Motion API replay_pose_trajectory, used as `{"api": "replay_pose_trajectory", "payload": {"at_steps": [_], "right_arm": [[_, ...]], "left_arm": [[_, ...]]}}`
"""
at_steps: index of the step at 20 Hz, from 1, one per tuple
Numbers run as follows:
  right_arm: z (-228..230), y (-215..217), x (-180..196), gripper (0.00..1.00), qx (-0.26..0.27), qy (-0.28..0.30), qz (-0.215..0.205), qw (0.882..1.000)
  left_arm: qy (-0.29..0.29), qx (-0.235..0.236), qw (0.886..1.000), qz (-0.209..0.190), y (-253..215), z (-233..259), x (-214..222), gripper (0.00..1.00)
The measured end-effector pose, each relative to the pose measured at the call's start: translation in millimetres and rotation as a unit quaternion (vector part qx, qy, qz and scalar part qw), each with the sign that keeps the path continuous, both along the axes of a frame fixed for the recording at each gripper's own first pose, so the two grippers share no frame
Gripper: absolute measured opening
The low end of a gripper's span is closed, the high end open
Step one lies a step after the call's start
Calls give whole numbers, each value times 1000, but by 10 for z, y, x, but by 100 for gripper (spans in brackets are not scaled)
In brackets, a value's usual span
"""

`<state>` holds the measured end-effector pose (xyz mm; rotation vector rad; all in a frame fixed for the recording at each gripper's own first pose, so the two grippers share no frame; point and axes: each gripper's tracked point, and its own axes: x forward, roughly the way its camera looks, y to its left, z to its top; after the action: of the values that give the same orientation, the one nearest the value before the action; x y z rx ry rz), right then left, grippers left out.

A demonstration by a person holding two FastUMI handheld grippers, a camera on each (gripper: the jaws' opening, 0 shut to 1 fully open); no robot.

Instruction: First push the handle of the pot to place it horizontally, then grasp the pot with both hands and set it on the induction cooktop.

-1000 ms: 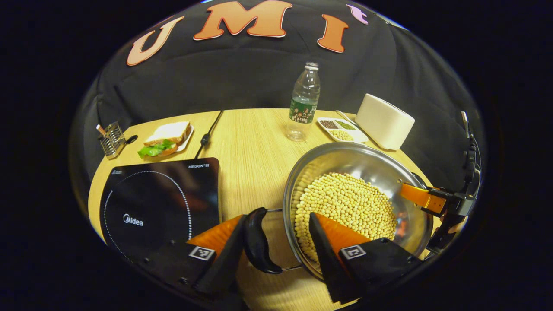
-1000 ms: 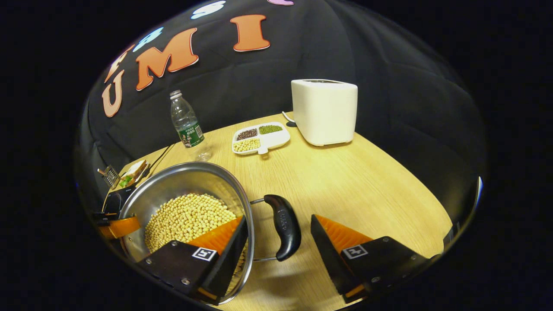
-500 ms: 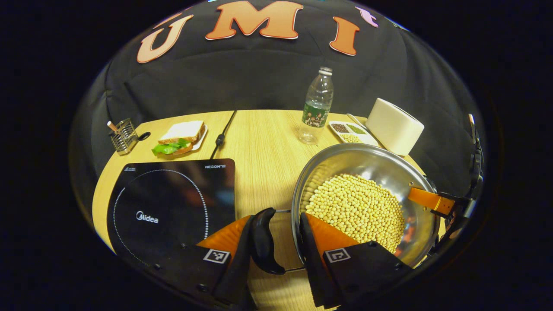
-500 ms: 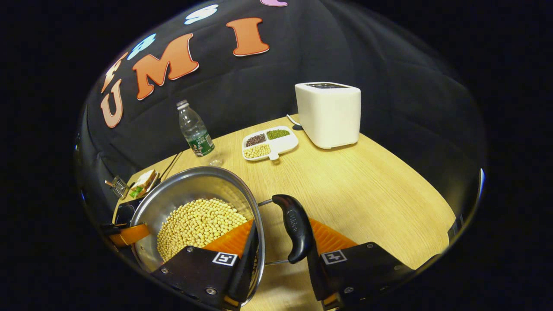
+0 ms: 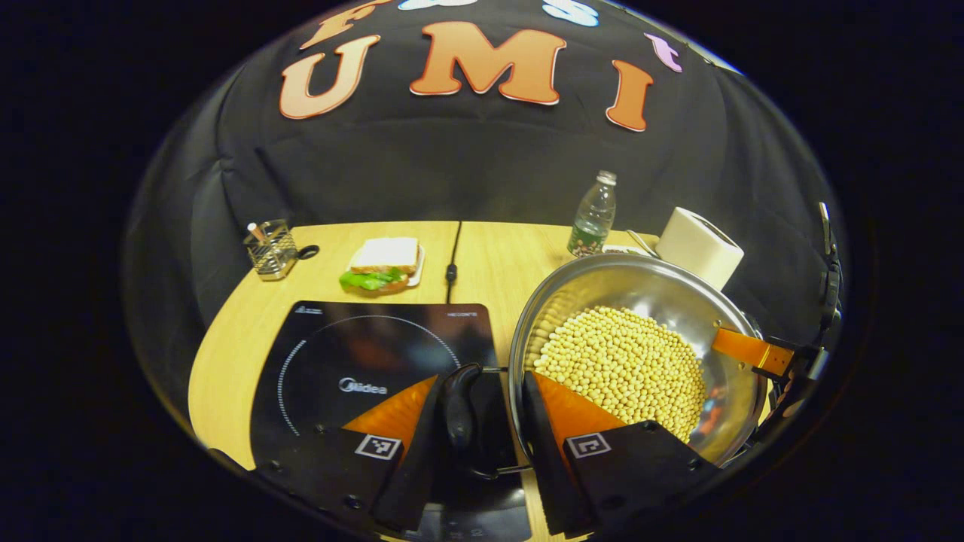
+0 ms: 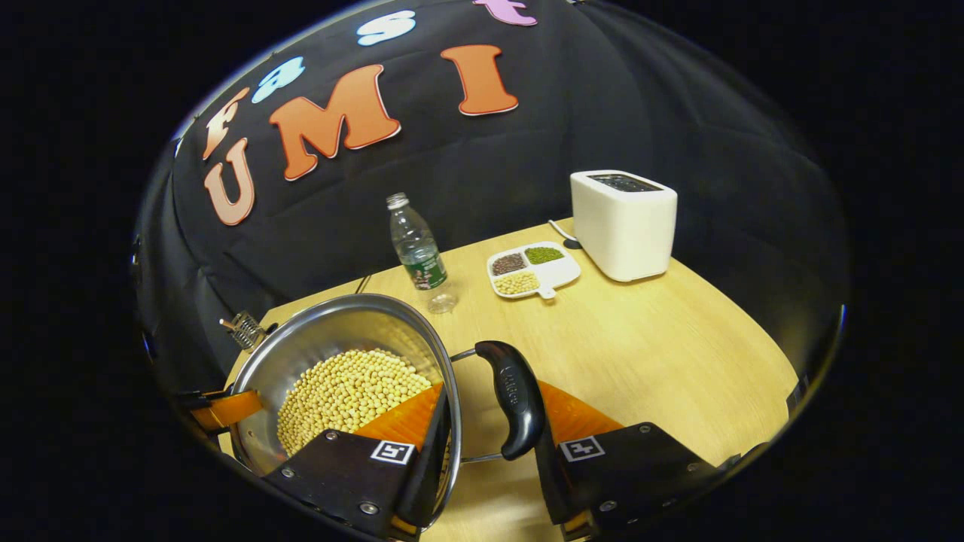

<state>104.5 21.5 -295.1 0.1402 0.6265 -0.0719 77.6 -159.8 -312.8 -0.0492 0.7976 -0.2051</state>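
My table [image 6: 663, 354] is pale wood. On it rest the induction cooktop [image 5: 361, 361], a sandwich plate [image 5: 384, 263], a wire caddy [image 5: 271, 250], a water bottle [image 6: 418, 252], a divided bean dish [image 6: 531, 269] and a white toaster [image 6: 623, 224].

Mock kitchen booth; cooktop [image 5: 361, 361], toaster [image 6: 623, 224]

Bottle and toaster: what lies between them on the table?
A white tray of beans lies between bottle and toaster, in the right gripper view.
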Motion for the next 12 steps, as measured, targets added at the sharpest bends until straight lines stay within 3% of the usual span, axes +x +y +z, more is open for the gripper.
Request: {"api": "replay_pose_trajectory", "payload": {"at_steps": [1,3,7,8,9,10,11,12], "right_arm": [[10,113,-2,51,2,0,6,1000],[42,374,4,56,5,-1,17,1000],[-131,771,73,51,-1,9,47,999],[-129,854,101,50,19,9,43,999],[-147,952,95,49,25,10,49,998],[-155,1037,73,49,20,12,54,998],[-172,1138,73,49,22,13,63,998],[-172,1215,84,49,25,13,70,997]], "left_arm": [[-4,1,1000,8,137,51,0,65],[-12,5,1000,24,392,130,-9,64],[-3,10,999,46,829,-31,-77,63],[-34,0,999,41,897,34,54,59],[-47,-44,997,33,786,153,70,56],[-45,-51,997,25,723,185,14,46],[-42,-24,999,21,832,162,-17,34],[-53,-9,998,21,958,206,-17,35]]}}
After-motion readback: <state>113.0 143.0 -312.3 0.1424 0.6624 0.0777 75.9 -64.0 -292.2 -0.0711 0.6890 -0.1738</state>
